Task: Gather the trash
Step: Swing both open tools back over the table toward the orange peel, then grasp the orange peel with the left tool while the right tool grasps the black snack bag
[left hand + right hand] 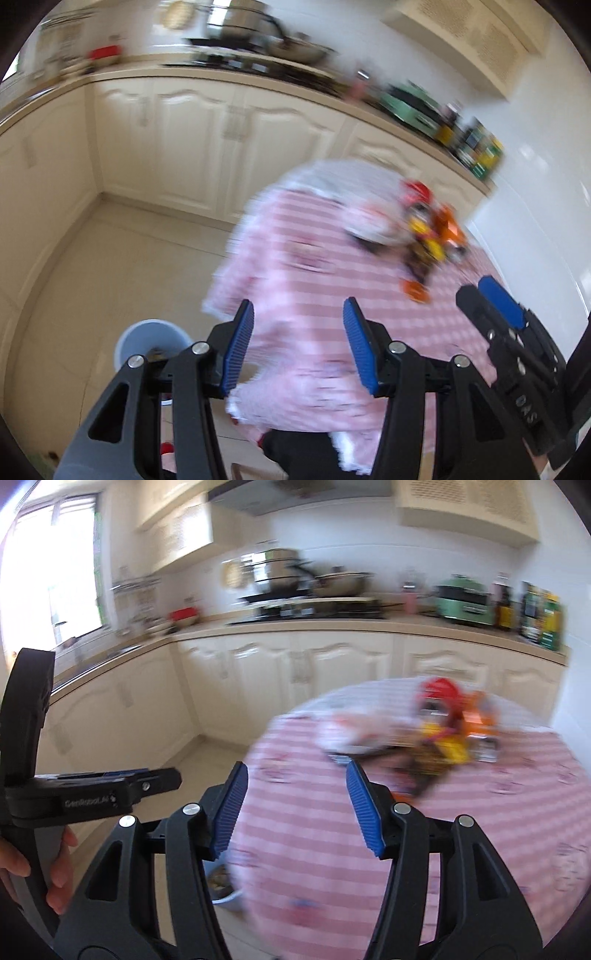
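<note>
A round table draped in a pink-and-white striped cloth (461, 812) carried a blurred heap of red, yellow and orange wrappers (447, 731) near its far edge, beside a crumpled whitish wrapper (351, 731).

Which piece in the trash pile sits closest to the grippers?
The small orange piece at the near edge of the pile, lying apart on the pink tablecloth. The red item and yellow wrapper lie farther back. Blur hides what it is.

Two grippers up, left (298, 343) and right (297, 805); one table (480, 812), one trash pile (436, 734) on it, one bin (147, 341) beside the table.
</note>
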The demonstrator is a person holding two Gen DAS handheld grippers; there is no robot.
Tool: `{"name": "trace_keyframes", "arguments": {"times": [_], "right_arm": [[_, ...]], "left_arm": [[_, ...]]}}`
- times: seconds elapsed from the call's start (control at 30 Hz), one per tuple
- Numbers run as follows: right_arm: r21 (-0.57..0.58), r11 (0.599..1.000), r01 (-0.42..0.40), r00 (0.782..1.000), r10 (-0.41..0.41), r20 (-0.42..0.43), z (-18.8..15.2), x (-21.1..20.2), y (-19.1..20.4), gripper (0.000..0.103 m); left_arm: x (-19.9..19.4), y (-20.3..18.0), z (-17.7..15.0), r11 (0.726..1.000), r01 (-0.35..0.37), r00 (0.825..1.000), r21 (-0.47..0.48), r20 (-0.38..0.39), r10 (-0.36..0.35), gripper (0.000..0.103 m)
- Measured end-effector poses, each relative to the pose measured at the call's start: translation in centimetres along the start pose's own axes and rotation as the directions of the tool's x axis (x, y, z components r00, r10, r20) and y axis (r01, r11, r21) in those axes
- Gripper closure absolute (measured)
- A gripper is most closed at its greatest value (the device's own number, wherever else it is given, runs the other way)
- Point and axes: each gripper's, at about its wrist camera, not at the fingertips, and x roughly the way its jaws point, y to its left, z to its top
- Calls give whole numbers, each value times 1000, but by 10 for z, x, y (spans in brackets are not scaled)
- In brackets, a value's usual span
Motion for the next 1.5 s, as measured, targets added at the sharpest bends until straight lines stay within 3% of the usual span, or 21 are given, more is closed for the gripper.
{"name": "trace_keyframes", "arguments": {"times": [0.23, 0.53, 0.77, 0.8, 0.83, 0.9, 1.03, 1.17, 1.27, 1.5], "right_arm": [[141, 980, 141, 989, -134, -57, -21, -10, -103, 45], [206, 967, 150, 986, -131, -102, -34, 1, -148, 43], [216, 967, 134, 986, -108, -126, -35, 15, -156, 40], [217, 967, 132, 986, -106, -128, -35, 16, -157, 40], [219, 967, 129, 986, -103, -129, -34, 18, -157, 40], [222, 967, 126, 986, -98, -133, -33, 21, -156, 40], [222, 968, 119, 986, -88, -145, -30, 29, -152, 40], [202, 974, 103, 983, -68, -173, -22, 44, -140, 40], [217, 974, 61, 978, -15, -207, -16, 62, -128, 40], [179, 981, 74, 955, -18, -296, 3, 120, -97, 39]], "left_arm": [[58, -94, -5, 987, 88, 991, 137, -116, -72, 53], [123, -138, 0, 975, 34, 983, 221, -184, 7, 53], [138, -144, 1, 964, 4, 984, 265, -173, 44, 54], [138, -146, 1, 960, -8, 984, 280, -167, 57, 57], [138, -146, 1, 955, -24, 984, 297, -159, 75, 67], [138, -148, -2, 941, -52, 985, 335, -136, 103, 70], [131, -141, -6, 944, -47, 989, 328, -119, 90, 72], [114, -120, -7, 959, -40, 992, 281, -103, 72, 72], [100, -103, -1, 966, -80, 994, 247, -56, 96, 72], [81, -54, 16, 983, -113, 993, 144, -20, 117, 72]]}}
